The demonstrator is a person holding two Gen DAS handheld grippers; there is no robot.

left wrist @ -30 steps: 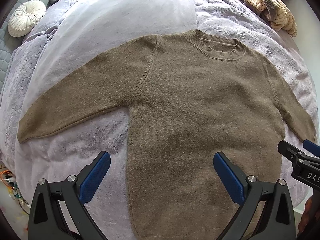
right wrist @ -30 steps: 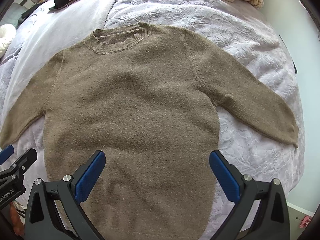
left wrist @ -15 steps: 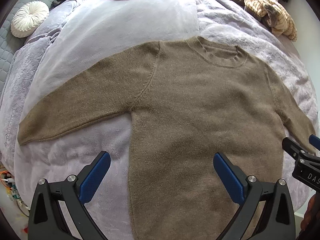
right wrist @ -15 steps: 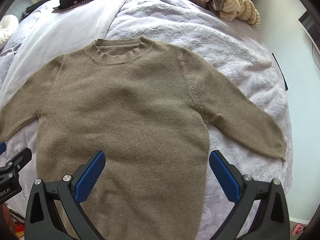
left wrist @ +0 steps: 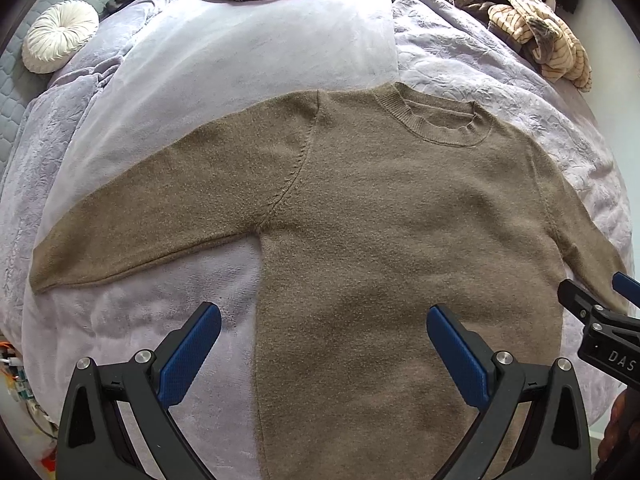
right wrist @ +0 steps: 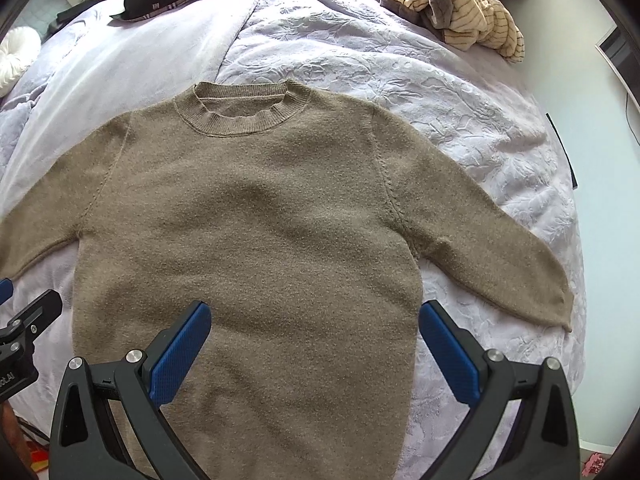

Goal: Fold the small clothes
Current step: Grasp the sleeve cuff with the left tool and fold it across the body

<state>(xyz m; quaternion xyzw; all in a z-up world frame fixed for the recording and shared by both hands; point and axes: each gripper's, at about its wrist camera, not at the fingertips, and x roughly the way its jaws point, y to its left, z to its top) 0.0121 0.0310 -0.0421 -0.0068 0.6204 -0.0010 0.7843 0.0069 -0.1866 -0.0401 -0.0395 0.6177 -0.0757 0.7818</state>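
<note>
On the bed (left wrist: 248, 52), a sweater (left wrist: 400, 220) lies flat, collar at 12 o'clock. Left gripper (left wrist: 323, 344) and right gripper (right wrist: 315, 340) hover spread, empty. Advise pinching one cuff squarely, then folding that sleeve across the chest.

Sweater (left wrist: 380, 240) flat on bed (left wrist: 240, 52)

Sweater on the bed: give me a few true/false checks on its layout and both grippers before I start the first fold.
1. The sweater lies flat with both sleeves spread out. True.
2. The left gripper is clamped on the hem. False: it is open and holds nothing.
3. The collar points away from the grippers. True.
4. The right gripper holds the right sleeve. False: it is open, and the sleeve lies on the bedspread.
5. A striped garment lies beyond the sweater. True.
</note>
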